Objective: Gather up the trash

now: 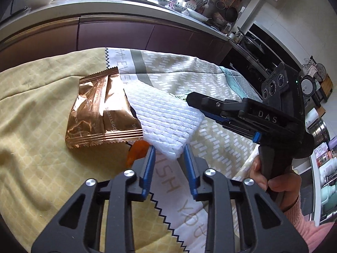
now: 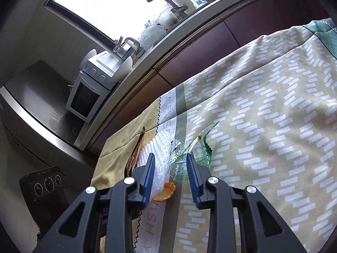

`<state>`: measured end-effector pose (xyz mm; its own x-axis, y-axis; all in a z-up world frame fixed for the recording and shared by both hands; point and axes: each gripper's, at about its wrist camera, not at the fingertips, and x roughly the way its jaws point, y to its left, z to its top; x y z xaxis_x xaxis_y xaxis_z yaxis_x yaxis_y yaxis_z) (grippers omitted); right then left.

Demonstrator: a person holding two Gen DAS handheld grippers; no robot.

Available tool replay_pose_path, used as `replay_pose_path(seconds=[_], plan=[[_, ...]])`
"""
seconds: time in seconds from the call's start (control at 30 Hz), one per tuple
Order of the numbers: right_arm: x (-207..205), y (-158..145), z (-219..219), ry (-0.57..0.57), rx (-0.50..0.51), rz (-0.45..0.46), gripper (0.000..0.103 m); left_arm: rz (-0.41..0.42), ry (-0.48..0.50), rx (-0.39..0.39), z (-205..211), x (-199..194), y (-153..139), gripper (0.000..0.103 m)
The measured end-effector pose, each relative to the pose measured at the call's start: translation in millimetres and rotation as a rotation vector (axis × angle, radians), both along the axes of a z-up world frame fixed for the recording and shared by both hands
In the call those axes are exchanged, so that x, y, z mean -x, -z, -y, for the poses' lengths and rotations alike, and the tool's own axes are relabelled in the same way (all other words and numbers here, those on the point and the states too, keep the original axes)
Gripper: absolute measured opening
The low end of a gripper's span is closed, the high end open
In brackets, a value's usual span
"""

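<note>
Trash lies in a small heap on the cloth-covered table (image 1: 38,109). A copper foil wrapper (image 1: 101,109) lies at the left. A white foam net sleeve (image 1: 162,116) overlaps its right edge. An orange peel piece (image 1: 137,149) pokes out under both. My left gripper (image 1: 168,154) is open with the sleeve's near corner between its blue fingertips. My right gripper (image 2: 170,158) is open just above a clear green plastic wrapper (image 2: 195,147), with the foam sleeve (image 2: 162,147) and the peel (image 2: 166,191) at its left finger. The right gripper (image 1: 190,97) also shows in the left wrist view, beyond the sleeve.
A kitchen counter (image 1: 126,6) with dark cabinet fronts runs behind the table, loaded with bowls and utensils. A white microwave (image 2: 88,92) and a steel fridge (image 2: 31,105) stand at the left. The patterned cloth (image 2: 263,126) stretches to the right.
</note>
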<state>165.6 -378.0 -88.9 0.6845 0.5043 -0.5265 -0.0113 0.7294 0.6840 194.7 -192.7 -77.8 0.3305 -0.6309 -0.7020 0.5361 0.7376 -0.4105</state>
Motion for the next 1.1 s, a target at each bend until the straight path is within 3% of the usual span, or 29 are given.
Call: replay_pose_path(seconds=[0.1,0.2,0.67,0.77,0.97,1.1], plan=[[1,2,1,-0.006,-0.005,-0.001,0.011,-0.003,0.002,0.021,0,-1,0,0.010],[4,1,2,-0.005,-0.002,0.010,0.005,0.009,0.000,0.031,-3,2,-4,0.008],[36,-18,8,-0.004,0.029,0.073,0.003,0.203,0.099,-0.001,-30,72,-42,0.007],[37,-16,12,0.026,0.048,0.063,0.005,0.201,0.100,0.006,-46,86,-42,0.007],[26,-11,25,0.097,0.084,0.038,0.028,0.177,0.137,0.033,-78,109,-31,0.007],[26,-15,22,0.093,0.097,0.051,0.029,0.149,0.150,0.021,-93,123,-17,0.007]])
